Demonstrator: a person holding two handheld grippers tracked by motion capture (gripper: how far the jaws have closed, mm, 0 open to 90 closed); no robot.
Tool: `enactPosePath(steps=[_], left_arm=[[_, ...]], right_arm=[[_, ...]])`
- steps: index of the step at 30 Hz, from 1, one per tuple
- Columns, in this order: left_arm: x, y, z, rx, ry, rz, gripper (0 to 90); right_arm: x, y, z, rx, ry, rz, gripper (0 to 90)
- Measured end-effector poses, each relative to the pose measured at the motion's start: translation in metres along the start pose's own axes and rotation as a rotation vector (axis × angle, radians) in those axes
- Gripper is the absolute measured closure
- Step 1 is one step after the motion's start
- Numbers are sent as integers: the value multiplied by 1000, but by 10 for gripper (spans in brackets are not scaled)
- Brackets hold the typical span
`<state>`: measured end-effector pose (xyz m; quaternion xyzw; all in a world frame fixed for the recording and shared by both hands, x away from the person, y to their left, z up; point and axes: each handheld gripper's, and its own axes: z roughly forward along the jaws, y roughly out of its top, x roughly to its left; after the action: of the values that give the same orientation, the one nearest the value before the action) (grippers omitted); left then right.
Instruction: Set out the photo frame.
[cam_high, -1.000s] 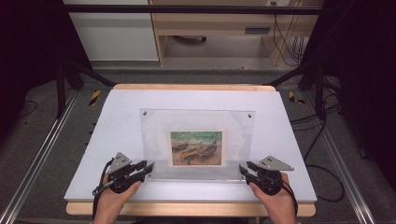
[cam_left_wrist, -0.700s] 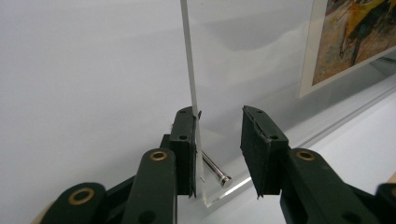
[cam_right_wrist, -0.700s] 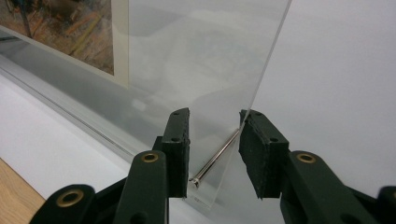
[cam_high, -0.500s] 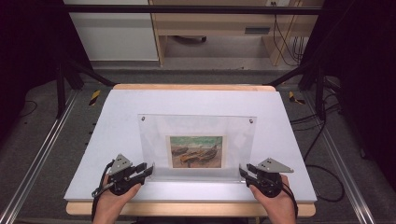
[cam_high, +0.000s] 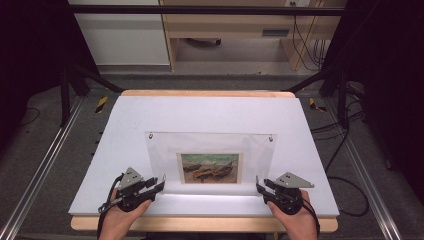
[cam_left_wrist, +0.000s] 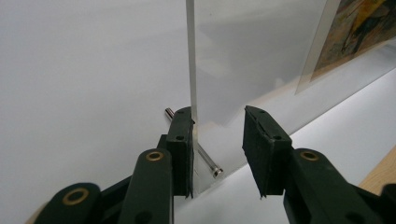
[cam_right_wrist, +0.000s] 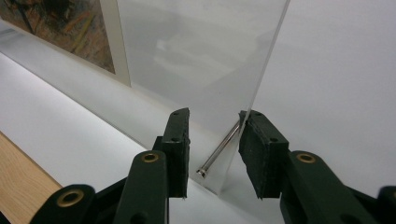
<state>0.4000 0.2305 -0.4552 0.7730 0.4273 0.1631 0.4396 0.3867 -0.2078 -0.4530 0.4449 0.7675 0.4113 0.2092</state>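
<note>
- The clear acrylic frame (cam_high: 210, 162) stands tilted up on the near half of the white table (cam_high: 210, 115), its near edge down and its far edge raised (a painted print (cam_high: 210, 168) sits in its middle).
- The left gripper (cam_high: 156, 185) is at the frame's near left corner. Its jaws have just been opening: in the left gripper view one pad touches the pane's edge (cam_left_wrist: 192, 70), the other stands clear.
- A steel pin (cam_left_wrist: 208, 161) crosses that corner.
- The right gripper (cam_high: 260, 188) straddles the near right corner, jaws narrowly parted, one pad against the pane, no squeeze visible.
</note>
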Motion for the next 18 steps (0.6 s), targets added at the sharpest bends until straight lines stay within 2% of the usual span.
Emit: enactPosePath(steps=[2,4,5,6,7,8,10,12,18], left_arm=[[0,-1,-1,-2,-13,-3,587],[-1,-2,-2,0,-9,-2,490],[-2,-3,-3,1,-3,4,490],[-2,-3,-4,-3,-1,5,407],[-2,-3,-6,-6,-1,8,407],[0,-4,-10,-13,7,12,341],[1,-4,-13,-15,11,16,318],[4,-4,-18,-25,23,23,263],[16,-4,-25,-39,51,33,218]], right_arm=[[0,-1,-1,-1,4,1,587],[0,-3,-3,-2,-3,0,515],[0,-3,-3,-2,-3,0,515],[0,-6,-8,-4,-18,10,423],[0,-6,-8,-4,-18,10,423],[-2,-8,-14,-13,-35,34,346],[-5,-10,-17,-20,-45,34,319],[-10,-13,-23,-32,-85,53,243],[-21,-17,-28,-43,-138,57,180]])
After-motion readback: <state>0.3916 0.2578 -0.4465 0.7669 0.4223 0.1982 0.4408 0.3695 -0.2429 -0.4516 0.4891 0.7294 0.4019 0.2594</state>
